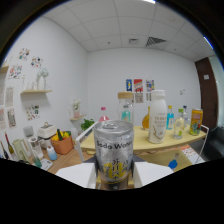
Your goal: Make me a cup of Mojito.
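The tongs (114,184) are squeezed on a silver soda can (113,154), one finger pressed on each side of it, low down near its bottom. The can stands straight up, with its round top showing and the word "Soda" across its front. It looks lifted up in the air, in front of the worktop (145,145), which lies beyond the can. On that worktop, behind the can, stand a tall white bottle (157,116), a jar with a tan lid (125,106), a yellow can (196,122) and some small bottles. No cup for the drink can be seen near the can. The step in hand seems to be carrying the soda to where the drink gets mixed. To do it well, the person should keep the can straight up and move it slowly, so it does not slip or tip. The squeeze should stay firm but not so hard that the thin can dents.
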`<state>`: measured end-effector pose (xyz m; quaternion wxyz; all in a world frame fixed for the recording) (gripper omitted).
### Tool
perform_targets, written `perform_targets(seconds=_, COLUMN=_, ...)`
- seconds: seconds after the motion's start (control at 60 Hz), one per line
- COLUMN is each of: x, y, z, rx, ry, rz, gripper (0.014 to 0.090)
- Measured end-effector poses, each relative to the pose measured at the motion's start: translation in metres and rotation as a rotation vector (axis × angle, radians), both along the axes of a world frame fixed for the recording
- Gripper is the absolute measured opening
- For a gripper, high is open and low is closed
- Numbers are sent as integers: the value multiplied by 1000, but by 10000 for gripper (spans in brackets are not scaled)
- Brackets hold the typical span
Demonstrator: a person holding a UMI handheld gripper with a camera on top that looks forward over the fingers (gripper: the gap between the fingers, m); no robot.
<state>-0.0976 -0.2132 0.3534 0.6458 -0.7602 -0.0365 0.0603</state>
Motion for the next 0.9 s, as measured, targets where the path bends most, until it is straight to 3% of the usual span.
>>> perform_targets(seconds=0.25, x=37, y=-4, z=-119, rx=-118, ry=3, rz=-25, gripper=509)
perform_targets(seconds=0.433, x=39, y=-6, z=-170, rx=-150, ry=23, rz=-3, gripper=511)
perform_targets(seconds=0.583, x=42, y=-4, z=-178, rx=-171, ry=228, rz=-23, gripper=510)
perform_targets(seconds=0.9, x=44, y=2, z=-138, rx=-172, ry=1037, rz=-51, gripper=510)
